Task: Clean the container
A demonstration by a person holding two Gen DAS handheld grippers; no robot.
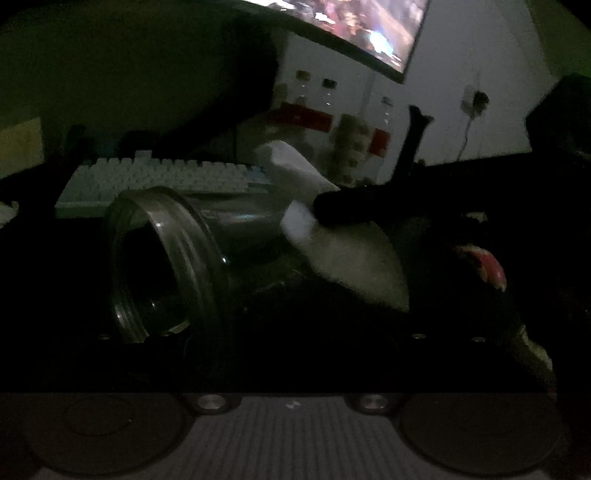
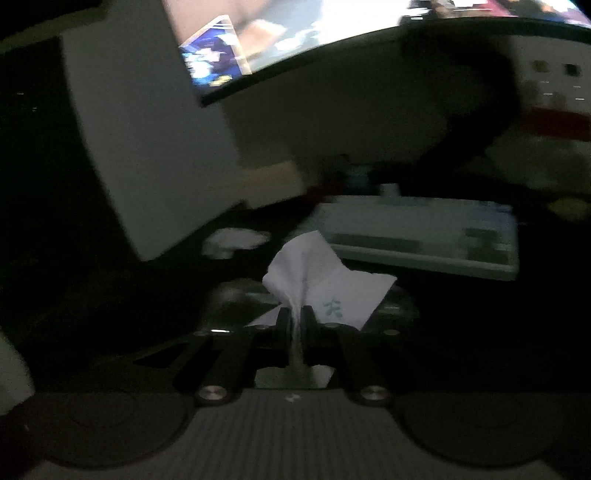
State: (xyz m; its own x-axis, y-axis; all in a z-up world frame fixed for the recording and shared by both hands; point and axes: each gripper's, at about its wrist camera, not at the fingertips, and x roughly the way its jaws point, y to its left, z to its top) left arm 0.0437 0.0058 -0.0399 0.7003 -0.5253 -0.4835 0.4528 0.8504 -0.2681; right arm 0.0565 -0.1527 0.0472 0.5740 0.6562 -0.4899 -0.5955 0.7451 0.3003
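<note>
My right gripper (image 2: 294,321) sits low in the centre of the right wrist view with its two fingers (image 2: 283,325) drawn almost together, pinching a white tissue (image 2: 325,284). The tissue fans out above and to the right of the fingertips, and a thin strip of it hangs down between them. It carries a small greenish mark on its right fold.

In the left wrist view my left gripper stands wide, but its fingers are lost in the dark lower half of the frame, so I cannot tell whether they press on anything. The container (image 1: 173,258), a clear jar lying on its side, fills the left centre of that frame with its threaded mouth turned toward the camera and lower left. The right gripper (image 1: 332,210) reaches in from the right of the frame, and the tissue (image 1: 347,266) it carries lies against the far end of the container.

Behind both, on the dark bench (image 1: 332,332), a pale keyboard (image 1: 159,181) runs across the middle distance. A lit screen (image 1: 354,26) hangs at the top of the frame, and a few bottles (image 1: 325,96) with red labels stand below it, blurred.
</note>
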